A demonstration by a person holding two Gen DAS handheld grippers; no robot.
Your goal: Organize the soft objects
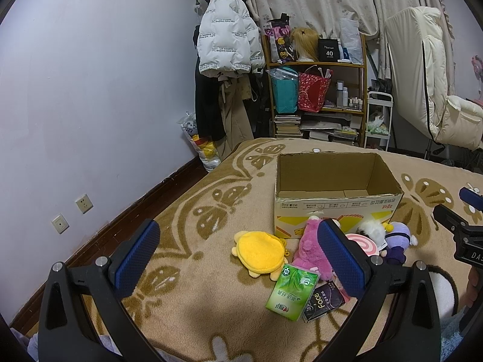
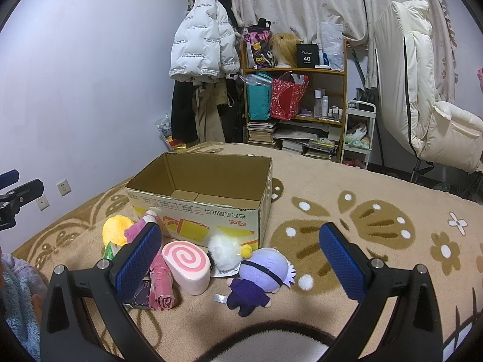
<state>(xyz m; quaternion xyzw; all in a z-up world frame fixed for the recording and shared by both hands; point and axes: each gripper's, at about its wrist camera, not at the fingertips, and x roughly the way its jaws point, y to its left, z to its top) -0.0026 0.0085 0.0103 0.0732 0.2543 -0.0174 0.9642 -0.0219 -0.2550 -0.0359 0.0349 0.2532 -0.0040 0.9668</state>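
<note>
While both grippers hover spread apart and gripping nothing, the black tissue pack (image 1: pixel 324 301) reads "Face"; the green tissue pack (image 1: pixel 291 292) carries Chinese print. Left gripper (image 1: pixel 240 259) hangs over the yellow turtle plush (image 1: pixel 259 252); right gripper (image 2: pixel 240 259) over the purple-haired doll (image 2: pixel 259 280). All lie on the beige blanket (image 2: pixel 377 241), just before the open cardboard box (image 2: pixel 211 199).

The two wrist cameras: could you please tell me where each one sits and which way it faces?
Left wrist: on the left gripper, open, above the blanket's left side, facing the cardboard box; right gripper visible at the right edge.
Right wrist: on the right gripper, open, further right, facing the same box; left gripper visible at the left edge.
Shared: box, pink swirl cushion, purple plush doll, shelf.
</note>
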